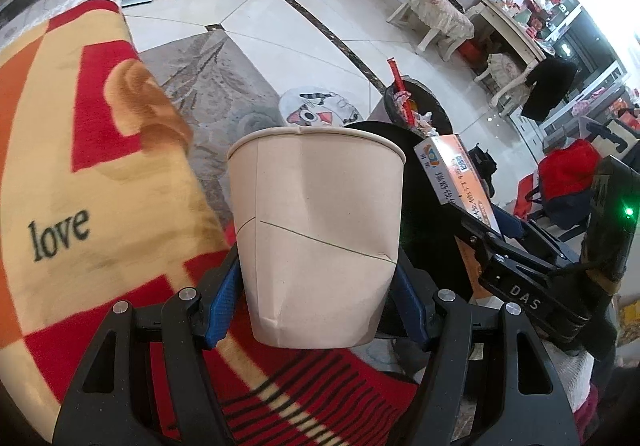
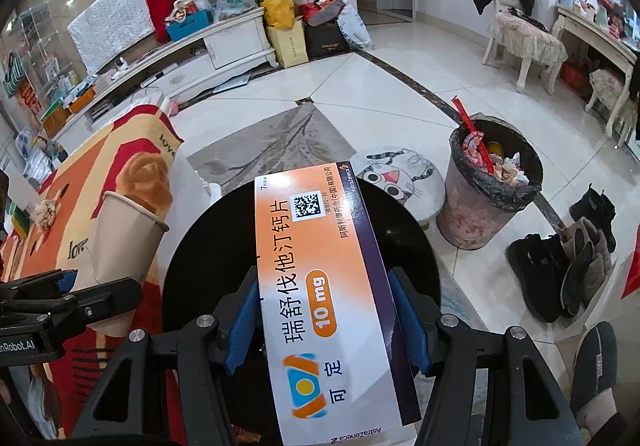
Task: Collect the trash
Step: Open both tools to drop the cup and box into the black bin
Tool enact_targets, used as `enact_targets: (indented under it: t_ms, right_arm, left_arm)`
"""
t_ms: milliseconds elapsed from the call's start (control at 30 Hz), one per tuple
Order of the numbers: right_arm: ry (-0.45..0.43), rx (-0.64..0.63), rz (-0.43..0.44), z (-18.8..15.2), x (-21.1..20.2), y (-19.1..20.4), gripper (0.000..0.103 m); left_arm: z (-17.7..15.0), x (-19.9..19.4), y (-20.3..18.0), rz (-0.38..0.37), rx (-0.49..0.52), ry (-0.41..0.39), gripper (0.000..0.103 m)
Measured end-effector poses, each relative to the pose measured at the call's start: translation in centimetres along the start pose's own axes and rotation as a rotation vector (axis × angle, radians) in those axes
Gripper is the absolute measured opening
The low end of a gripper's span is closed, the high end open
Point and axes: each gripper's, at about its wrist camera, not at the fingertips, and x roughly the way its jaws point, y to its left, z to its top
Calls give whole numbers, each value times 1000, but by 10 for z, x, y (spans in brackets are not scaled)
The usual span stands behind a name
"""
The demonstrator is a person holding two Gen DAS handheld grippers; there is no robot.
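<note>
My left gripper (image 1: 316,302) is shut on a creased beige paper cup (image 1: 316,238), held upright between the blue pads (image 1: 224,306). The same cup (image 2: 124,242) shows at the left of the right wrist view. My right gripper (image 2: 324,322) is shut on a flat orange and white medicine box (image 2: 320,286), which also shows at the right of the left wrist view as the medicine box (image 1: 456,173). A trash bin (image 2: 492,185) with a black liner, filled with wrappers and a red stick, stands on the floor ahead to the right; the left wrist view shows this bin (image 1: 420,105) too.
A round black stool (image 2: 208,254) lies under the box. A cat-face stool (image 2: 400,177) stands beside the bin. A red and orange blanket (image 1: 80,165) covers the table on the left. Shoes (image 2: 560,270) lie right of the bin. Chairs (image 2: 524,41) and a TV cabinet (image 2: 200,49) stand farther back.
</note>
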Motion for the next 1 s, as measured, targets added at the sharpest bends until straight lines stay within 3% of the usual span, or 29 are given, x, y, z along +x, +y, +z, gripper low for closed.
enact_targets:
  t_ms: [200,300,367,467,667,1000]
  right_arm:
    - [8,18,-15,3,6,-7,60]
    - [6,64,-24,8,8,-17,61]
    - [11,114,-2,10,9,-24,72]
    - [8,156,28,8,8,-29,78]
    - [33,141,47,1,12,-17,78]
    - [41,39,87,-6,16,38,78]
  left_arm:
    - [3,6,-5,-57,-1,4,68]
    - [5,9,-4,-124,-14,4,68]
    - [5,12,-2,-153,-21,23,69]
    - [4,12,-1,-179,-18,37,71]
    - [-1,-3,8,-126,-17,15,71]
    - [-26,-51,61,158,-41,-131,71]
